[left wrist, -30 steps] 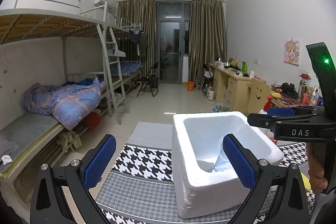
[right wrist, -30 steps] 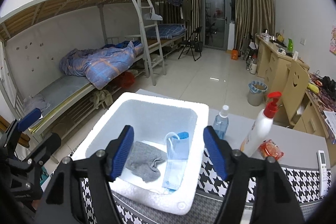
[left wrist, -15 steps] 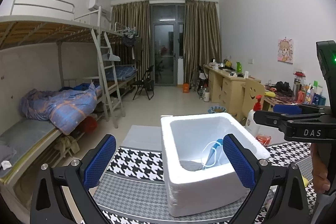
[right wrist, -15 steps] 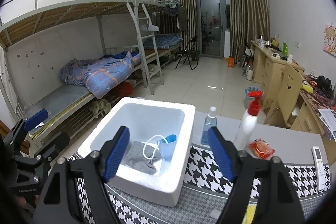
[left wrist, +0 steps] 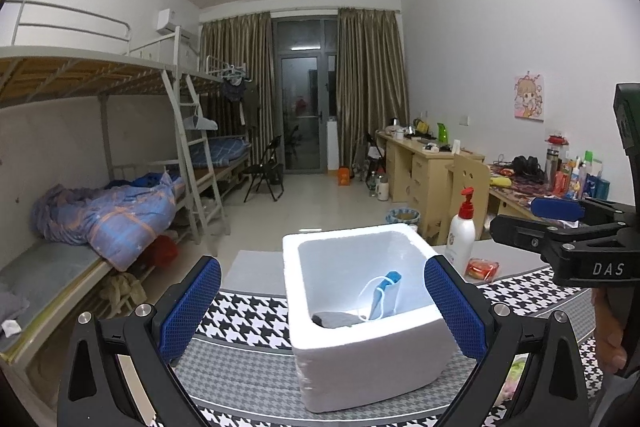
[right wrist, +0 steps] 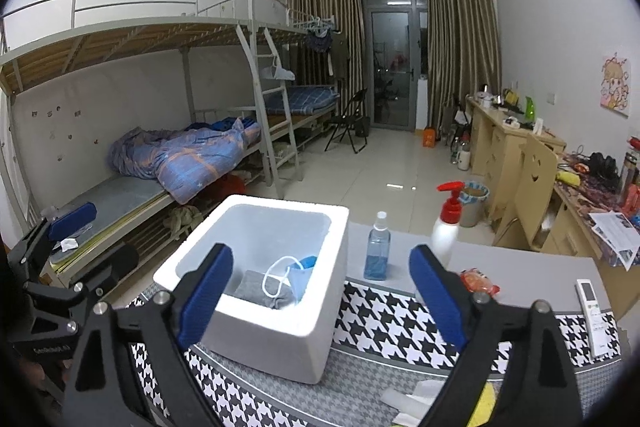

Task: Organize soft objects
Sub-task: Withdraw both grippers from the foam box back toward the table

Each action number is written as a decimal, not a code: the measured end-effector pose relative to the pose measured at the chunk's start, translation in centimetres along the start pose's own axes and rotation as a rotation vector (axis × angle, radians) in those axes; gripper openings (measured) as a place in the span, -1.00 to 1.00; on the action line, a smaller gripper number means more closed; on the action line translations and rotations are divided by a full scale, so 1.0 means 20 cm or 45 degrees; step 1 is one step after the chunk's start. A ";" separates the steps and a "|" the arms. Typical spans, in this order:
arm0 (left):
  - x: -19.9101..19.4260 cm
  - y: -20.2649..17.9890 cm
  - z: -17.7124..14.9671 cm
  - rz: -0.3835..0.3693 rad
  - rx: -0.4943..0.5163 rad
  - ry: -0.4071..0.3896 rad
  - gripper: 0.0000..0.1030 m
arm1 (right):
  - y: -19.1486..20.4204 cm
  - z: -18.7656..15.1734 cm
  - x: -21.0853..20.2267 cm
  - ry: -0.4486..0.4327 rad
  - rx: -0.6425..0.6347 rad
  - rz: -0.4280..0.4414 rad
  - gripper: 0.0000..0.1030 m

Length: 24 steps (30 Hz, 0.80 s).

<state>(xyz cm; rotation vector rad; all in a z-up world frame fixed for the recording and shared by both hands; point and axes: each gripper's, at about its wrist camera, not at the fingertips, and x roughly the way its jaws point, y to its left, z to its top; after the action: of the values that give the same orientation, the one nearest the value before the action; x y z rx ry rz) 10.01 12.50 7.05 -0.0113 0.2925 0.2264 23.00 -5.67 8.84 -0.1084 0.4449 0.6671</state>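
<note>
A white foam box stands on the houndstooth table cloth. Inside it lie a blue face mask with white loops and a grey cloth. My left gripper is open and empty, above and in front of the box. My right gripper is open and empty, also back from the box; it shows in the left wrist view at the right. The left gripper shows at the left edge of the right wrist view.
A white pump bottle, a blue spray bottle, a red packet and a white remote stand right of the box. Yellow and white items lie at the near edge. Bunk beds stand left, desks right.
Both grippers have drawn back and up from the box, so it looks smaller and farther. The mask has settled lower in the box. Both grippers stay open.
</note>
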 end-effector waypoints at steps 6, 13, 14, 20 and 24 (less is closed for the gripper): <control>-0.02 -0.02 0.00 -0.012 0.012 -0.008 0.98 | -0.01 -0.03 -0.08 -0.051 -0.005 -0.013 0.82; -0.04 -0.05 0.00 -0.033 0.016 -0.018 0.98 | -0.04 -0.06 -0.13 -0.079 0.013 -0.031 0.83; -0.05 -0.06 0.00 -0.036 0.017 -0.019 0.98 | -0.04 -0.06 -0.14 -0.082 0.013 -0.033 0.83; -0.07 -0.09 -0.01 -0.052 0.025 -0.024 0.98 | -0.06 -0.09 -0.17 -0.101 0.013 -0.041 0.83; -0.08 -0.10 -0.01 -0.067 0.025 -0.030 0.98 | -0.06 -0.12 -0.20 -0.109 0.011 -0.046 0.83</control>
<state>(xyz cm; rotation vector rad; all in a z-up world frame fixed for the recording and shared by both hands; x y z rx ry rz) 8.80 10.18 7.22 0.0032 0.2708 0.1710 20.13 -9.46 8.38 -0.0794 0.3627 0.6318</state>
